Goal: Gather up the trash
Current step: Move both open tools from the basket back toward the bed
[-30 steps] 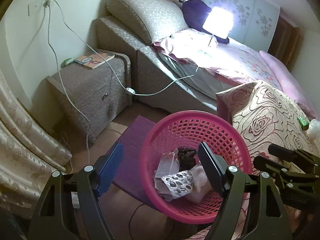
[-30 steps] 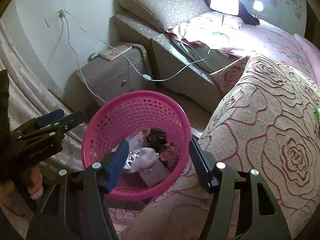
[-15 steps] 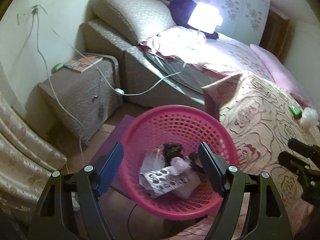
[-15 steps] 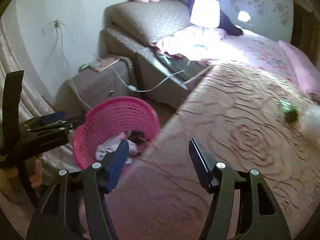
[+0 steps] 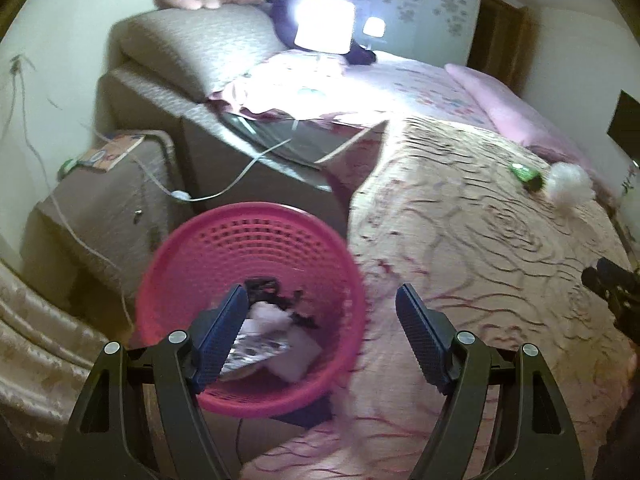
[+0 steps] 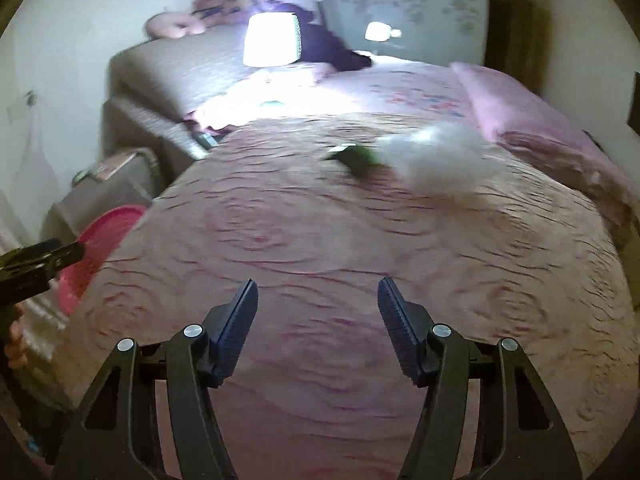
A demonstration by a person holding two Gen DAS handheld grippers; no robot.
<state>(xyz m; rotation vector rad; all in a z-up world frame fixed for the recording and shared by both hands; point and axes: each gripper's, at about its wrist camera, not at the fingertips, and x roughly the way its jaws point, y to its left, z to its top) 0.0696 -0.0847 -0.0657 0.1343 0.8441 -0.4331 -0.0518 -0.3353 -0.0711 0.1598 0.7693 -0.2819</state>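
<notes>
A pink mesh basket [image 5: 256, 240] holding several crumpled wrappers and papers [image 5: 264, 332] stands on the floor beside the bed. My left gripper [image 5: 322, 300] is open and empty just above the basket's near rim. On the rose-patterned bedspread [image 6: 320, 248] lie a green wrapper [image 6: 352, 156] and a white crumpled tissue [image 6: 436, 156], touching; both also show in the left wrist view, the wrapper [image 5: 526, 174] and the tissue [image 5: 568, 184]. My right gripper [image 6: 318, 292] is open and empty above the bedspread, well short of them. The basket's rim [image 6: 100, 240] shows at the left.
A grey nightstand [image 5: 108, 200] with a book stands left of the basket, white cables trailing over it. A lit lamp [image 5: 324, 28] sits at the head of the bed near a pink quilt [image 6: 540, 120]. Curtains [image 5: 36, 344] hang at the left.
My right gripper has swung right from over the basket to over the bedspread, bringing the green wrapper and tissue closer. My left gripper shifted slightly right, staying over the basket.
</notes>
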